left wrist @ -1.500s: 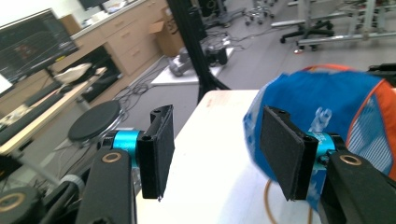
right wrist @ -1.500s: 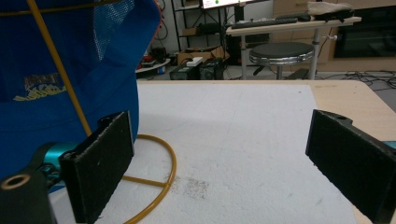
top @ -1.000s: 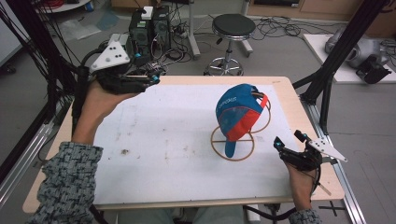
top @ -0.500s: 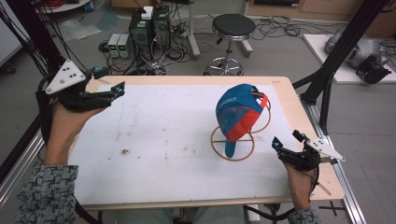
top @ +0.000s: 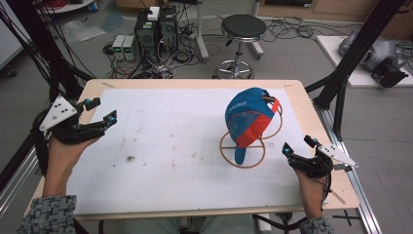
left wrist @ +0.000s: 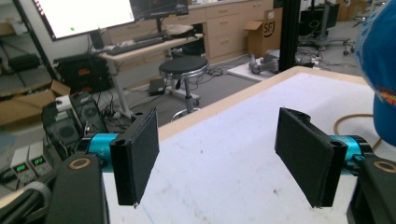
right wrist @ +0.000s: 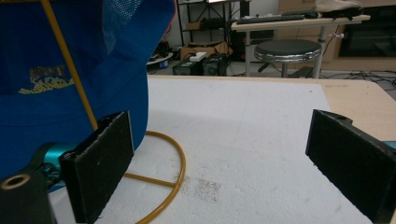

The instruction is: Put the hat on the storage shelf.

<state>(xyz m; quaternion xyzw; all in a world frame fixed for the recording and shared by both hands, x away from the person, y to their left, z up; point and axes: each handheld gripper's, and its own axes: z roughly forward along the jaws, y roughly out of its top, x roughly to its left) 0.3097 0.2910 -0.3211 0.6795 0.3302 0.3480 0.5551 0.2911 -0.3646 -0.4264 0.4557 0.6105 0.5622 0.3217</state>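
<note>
**Cap on wire stand, both grippers apart from it**

The blue and red cap (top: 249, 119) sits on a tan wire stand (top: 242, 155) on the right half of the white sheet (top: 170, 146) that covers the bench (top: 195, 84). The cap's brim hangs down toward the near side, over the stand's round base ring. In the right gripper view the cap (right wrist: 70, 70) is close on the left, with a yellow wire of the stand (right wrist: 159, 172) running up across the blue cloth and the base ring lying flat on the sheet.

The left gripper (top: 100, 111) is at the left edge of the bench, well apart from the cap, held in the person's left hand (top: 65, 151). Its jaws have just been opening and stand wide — nothing lies between the pads (left wrist: 140, 158), only bare sheet beyond them. The edge of the cap (left wrist: 378, 70) shows at the far right of that view.

The right gripper (top: 298, 146) is near the right front corner of the bench, just beside the stand's base ring but not touching it. Its jaws stand wide and hold nothing — the left pad (right wrist: 100, 163) is in front of the cap's lower edge, the other over clear sheet.

A black round stool (top: 242, 29) stands on the floor beyond the bench.
</note>
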